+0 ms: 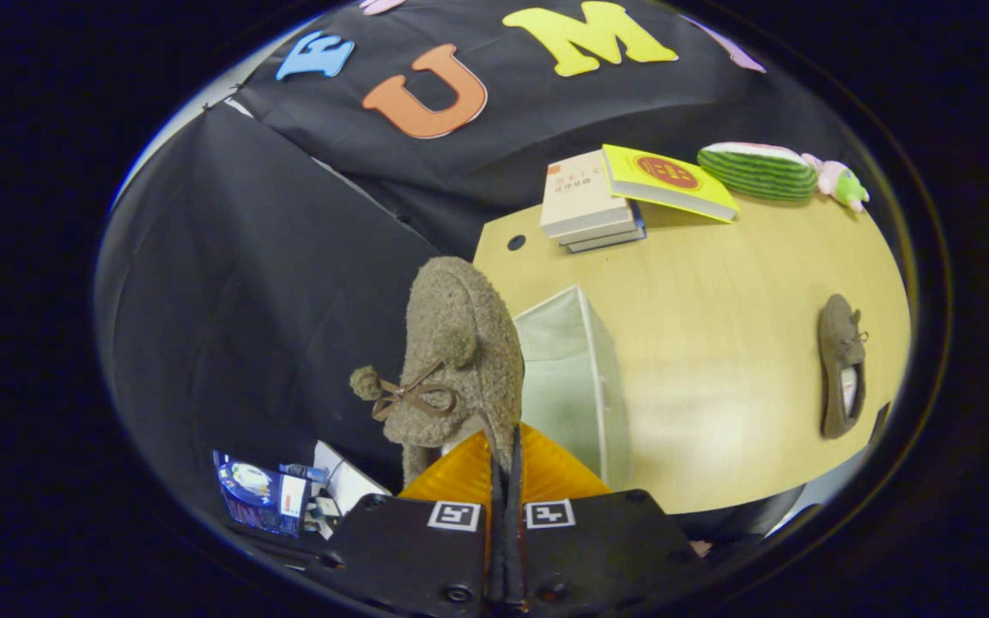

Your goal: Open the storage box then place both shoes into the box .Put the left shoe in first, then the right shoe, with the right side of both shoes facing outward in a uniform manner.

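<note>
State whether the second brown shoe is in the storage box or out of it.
Out. The second shoe lies on the table, apart from the box; the gripper is shut on the first shoe.

The shoe [460,360] between the orange ribbed fingers [460,472] looks fuzzy (like fleece); the table [718,343] is smooth, slightly glossy wood.

A stack of books [591,206] is sitting at the far end of the wooden table [718,360]. A yellow book [668,180] is leaning on the stack at its three o'clock side. Farther toward three o'clock, a watermelon-slice plush [757,170] is lying with a small pink and green toy [840,183] touching its end. A blue printed box [261,493] is lying off the table, low at eight o'clock.
</note>
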Demonstrator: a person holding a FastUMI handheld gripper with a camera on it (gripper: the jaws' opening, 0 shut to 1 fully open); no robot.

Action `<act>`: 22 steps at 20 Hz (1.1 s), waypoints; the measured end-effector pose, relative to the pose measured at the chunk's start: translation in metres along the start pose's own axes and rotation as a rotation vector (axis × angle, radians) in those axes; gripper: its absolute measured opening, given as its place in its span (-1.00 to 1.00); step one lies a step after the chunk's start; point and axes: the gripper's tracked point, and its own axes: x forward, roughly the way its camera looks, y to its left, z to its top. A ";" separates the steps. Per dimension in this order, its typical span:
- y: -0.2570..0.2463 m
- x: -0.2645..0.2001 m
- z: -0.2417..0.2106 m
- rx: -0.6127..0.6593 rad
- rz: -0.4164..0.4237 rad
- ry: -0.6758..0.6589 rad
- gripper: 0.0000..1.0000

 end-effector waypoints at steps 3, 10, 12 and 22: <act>0.011 0.032 -0.003 0.030 -0.012 0.017 -0.88; -0.002 0.101 -0.033 0.134 -0.061 0.077 -0.89; -0.013 0.115 -0.040 0.157 -0.096 0.094 -0.88; -0.027 0.151 -0.079 0.156 -0.143 0.208 -0.85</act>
